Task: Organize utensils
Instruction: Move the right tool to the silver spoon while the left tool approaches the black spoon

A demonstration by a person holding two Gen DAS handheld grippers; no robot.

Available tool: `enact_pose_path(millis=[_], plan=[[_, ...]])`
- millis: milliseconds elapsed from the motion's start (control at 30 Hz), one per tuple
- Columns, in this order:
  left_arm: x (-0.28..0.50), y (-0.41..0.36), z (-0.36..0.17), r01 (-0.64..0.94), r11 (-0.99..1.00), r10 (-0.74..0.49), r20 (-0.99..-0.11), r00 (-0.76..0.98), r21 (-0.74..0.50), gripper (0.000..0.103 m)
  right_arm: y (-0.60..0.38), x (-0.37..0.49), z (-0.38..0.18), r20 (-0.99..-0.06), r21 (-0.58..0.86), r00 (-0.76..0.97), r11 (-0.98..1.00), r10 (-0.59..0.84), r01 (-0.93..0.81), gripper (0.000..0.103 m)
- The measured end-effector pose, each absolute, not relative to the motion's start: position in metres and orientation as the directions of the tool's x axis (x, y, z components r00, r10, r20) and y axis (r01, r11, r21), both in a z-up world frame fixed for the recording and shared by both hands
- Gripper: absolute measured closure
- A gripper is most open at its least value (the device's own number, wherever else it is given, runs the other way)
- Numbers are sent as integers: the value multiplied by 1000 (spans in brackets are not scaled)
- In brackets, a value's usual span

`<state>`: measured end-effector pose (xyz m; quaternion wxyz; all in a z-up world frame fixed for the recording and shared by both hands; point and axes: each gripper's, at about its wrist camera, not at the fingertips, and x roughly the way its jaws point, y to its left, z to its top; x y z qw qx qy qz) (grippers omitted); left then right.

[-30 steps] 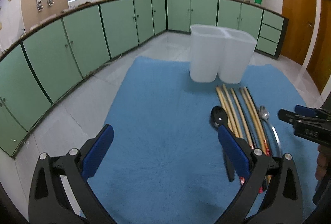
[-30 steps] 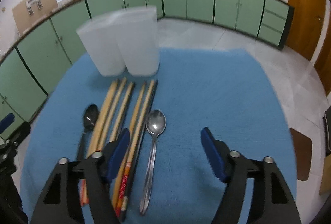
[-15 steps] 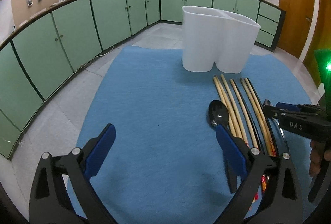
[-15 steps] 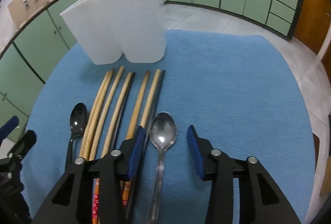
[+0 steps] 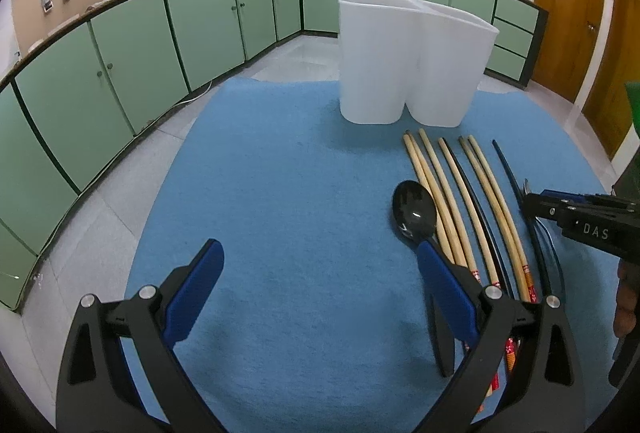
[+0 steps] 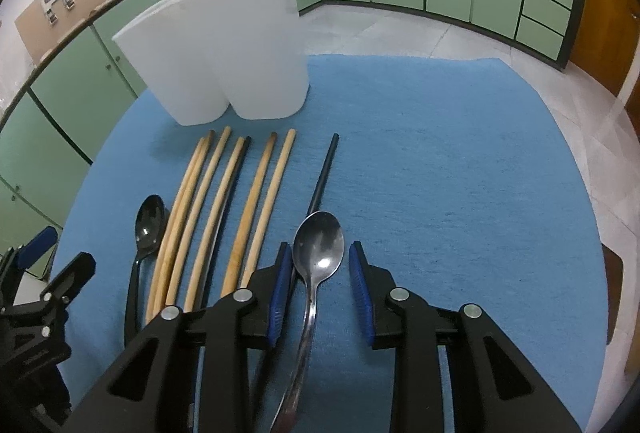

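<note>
Since a moment ago the right gripper [image 6: 319, 269] has been closing its jaws around the silver spoon [image 6: 318, 249]; a gap shows beside the bowl, and the spoon looks raised off the blue mat [image 6: 440, 173]. One black chopstick [image 6: 322, 173] now lies apart from the bamboo chopsticks [image 6: 224, 201]. Ahead stands the white two-compartment holder [image 5: 412, 57], its inside unseen. Wide open, the left gripper [image 5: 320, 297] hovers beside the black spoon [image 5: 414, 213].

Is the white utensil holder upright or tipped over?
Upright: the white two-compartment plastic holder stands on its base on the blue mat, rims up.

We see both grippers, left [image 5: 318, 299] & right [image 6: 319, 291]: black skeletal frames w/ triangular cutouts, silver screws at pivots, blue pads on fingers [image 6: 278, 293]. Right one's side reads "DAS" in white.
</note>
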<state>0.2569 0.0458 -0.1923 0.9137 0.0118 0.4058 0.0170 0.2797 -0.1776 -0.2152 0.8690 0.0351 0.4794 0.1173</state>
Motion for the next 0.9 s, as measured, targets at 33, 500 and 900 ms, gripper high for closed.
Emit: enact_pose_path(millis=[33,500,900], plan=[[256,45,-192,-18,999,39,-742,669,37,8,-177,281,-215,-824,184,507,965,255,-186,96],[256,37,-195,-3,999,31,-749,662,38,8,-186,277,-210,-815,193,515,963,264,-188,68],[256,39,-199,-7,999,35,-755,655,40,8,-198,284,-225,-829,211,500,967,253,-140,69]])
